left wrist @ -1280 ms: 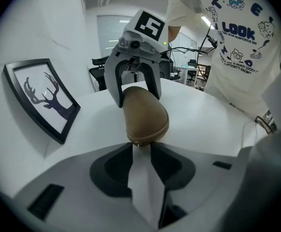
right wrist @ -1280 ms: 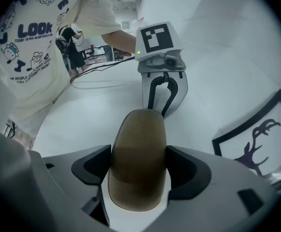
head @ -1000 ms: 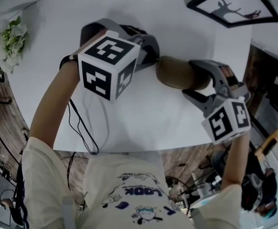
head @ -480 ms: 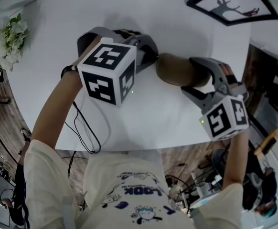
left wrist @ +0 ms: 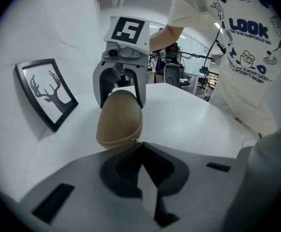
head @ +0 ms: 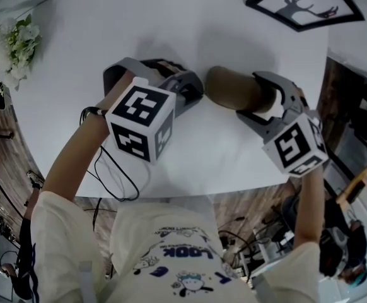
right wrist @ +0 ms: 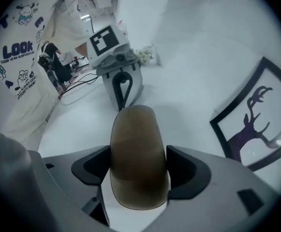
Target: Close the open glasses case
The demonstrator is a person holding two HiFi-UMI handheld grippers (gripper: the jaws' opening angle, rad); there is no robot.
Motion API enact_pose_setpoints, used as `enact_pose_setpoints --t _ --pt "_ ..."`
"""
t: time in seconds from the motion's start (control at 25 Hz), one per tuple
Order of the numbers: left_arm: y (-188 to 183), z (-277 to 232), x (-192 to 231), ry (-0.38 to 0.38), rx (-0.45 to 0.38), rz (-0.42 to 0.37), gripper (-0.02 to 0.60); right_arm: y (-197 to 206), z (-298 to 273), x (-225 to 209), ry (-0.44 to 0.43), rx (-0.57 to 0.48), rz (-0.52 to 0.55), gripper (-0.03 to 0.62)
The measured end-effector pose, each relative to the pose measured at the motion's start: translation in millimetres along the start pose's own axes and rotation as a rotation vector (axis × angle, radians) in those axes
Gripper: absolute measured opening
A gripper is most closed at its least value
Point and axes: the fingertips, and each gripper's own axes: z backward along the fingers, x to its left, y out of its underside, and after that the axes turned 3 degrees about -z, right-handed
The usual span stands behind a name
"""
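Nearest, a black cable (head: 114,175) is trailing over the table (head: 221,24) edge under the left arm.

Just beyond it, the left gripper (left wrist: 140,149) is pointing down and forward, its jaws pressed together with nothing between them. Its tips are sitting right at one end of the case (head: 229,88); whether they are touching it or stopping just short, I cannot tell.

The tan case is lying flat on the table between the two grippers. From the left gripper view, only a thin seam is showing along its lower edge, so the lid appears to be down and the closing is probably at its last press.

The right gripper (right wrist: 139,153) is clamping the other end, one jaw on each long side of the shell.

To finish well, the right clamp should be holding firm so the case is not sliding. The left tips should be bearing down on the lid near the seam, not pushing against the end, which would shove the shell through the right jaws. The shell looks rounded and smooth, so a slanted push is likely to be skidding off.

Farther back, a framed deer picture (head: 303,5) is lying at the table's right corner and flowers (head: 16,43) are standing at the left edge.
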Motion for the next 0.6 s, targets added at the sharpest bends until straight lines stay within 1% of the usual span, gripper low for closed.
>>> enact_pose_setpoints --t 0.08,0.2,0.36,0.48,0.6 --pt "-4.6 -2.2 -6.3 -0.038 -0.001 0.046 -0.002 -1.1 -0.7 0.7 0.012 -0.008 -0.043 0.344" --pt "-13.5 -8.6 -12.6 -0.1 -0.018 0.149 -0.002 -3.5 -2.4 3.6 0.052 -0.018 -0.134 0.344" --pt "-20.8 -12.9 -16.8 -0.184 -0.03 0.263 -0.001 -8.5 -5.4 10.8 0.118 -0.041 -0.294 0.345" --pt "-26.1 -15.9 -19.7 -0.211 -0.022 0.287 -0.001 -13.1 -9.8 12.6 0.203 -0.092 -0.466 0.344" --pt "-23.7 -13.8 -19.6 -0.241 -0.001 0.289 0.0 -15.6 -11.3 16.4 0.285 -0.108 -0.658 0.345"
